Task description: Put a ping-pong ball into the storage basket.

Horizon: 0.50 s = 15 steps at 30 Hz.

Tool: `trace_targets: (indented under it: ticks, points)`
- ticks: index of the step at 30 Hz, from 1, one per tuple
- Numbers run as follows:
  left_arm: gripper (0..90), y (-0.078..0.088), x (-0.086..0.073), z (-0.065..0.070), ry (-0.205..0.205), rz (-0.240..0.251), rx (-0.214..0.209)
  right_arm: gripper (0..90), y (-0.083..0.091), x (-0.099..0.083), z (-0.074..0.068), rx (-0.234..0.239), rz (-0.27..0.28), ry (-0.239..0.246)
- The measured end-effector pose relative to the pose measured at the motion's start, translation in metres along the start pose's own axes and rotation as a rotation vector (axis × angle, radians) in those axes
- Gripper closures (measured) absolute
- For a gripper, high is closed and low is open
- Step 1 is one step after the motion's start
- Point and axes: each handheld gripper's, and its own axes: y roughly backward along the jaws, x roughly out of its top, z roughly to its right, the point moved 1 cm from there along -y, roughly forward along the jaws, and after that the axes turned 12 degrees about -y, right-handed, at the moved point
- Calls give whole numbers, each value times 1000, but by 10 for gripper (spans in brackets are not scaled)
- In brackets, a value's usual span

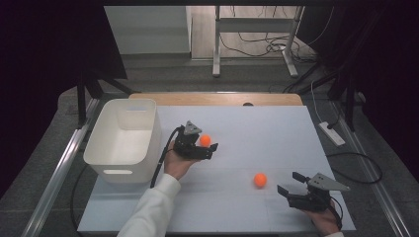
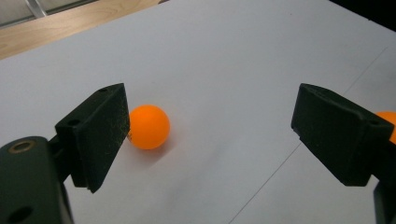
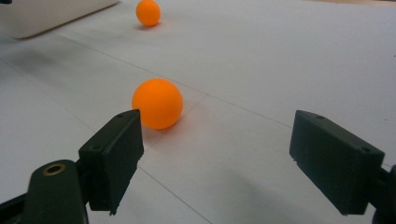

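— At the centre of the high view, what was the left gripper (image 1: 210, 148) doing?

— It lay in the person's left hand (image 1: 177, 163), jaws spread wide and holding nothing. An orange ball (image 1: 205, 140) sat on the white table sheet (image 1: 257, 123) just beside its tip, near the middle of the frame. In the left gripper view the same ball (image 2: 148, 126) rested against the inner face of the jaw at frame left, apart from the jaw at frame right.

— And lower right of the frame?

— The right gripper (image 1: 289, 183) was held low over the sheet, jaws likewise wide apart and empty. A second orange ball (image 1: 260, 179) lay just left of its tips, not touching them. In the right gripper view that ball (image 3: 157, 103) stood beyond the jaw at frame left, partly behind its tip, with the first ball (image 3: 148, 12) far off at the upper left of the frame.

— What else was on the table?

— A white plastic bin (image 1: 116, 163) stood at the left of the high view, just beside the left hand. The person's white sleeve (image 1: 150, 210) entered from the bottom edge.
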Motion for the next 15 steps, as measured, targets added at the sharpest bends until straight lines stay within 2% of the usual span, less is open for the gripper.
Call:
trace_targets:
  ticks: [15]
  points:
    - [124,-10,10,-7,15,-17,11,174,0,0,0,3,-2,-5]
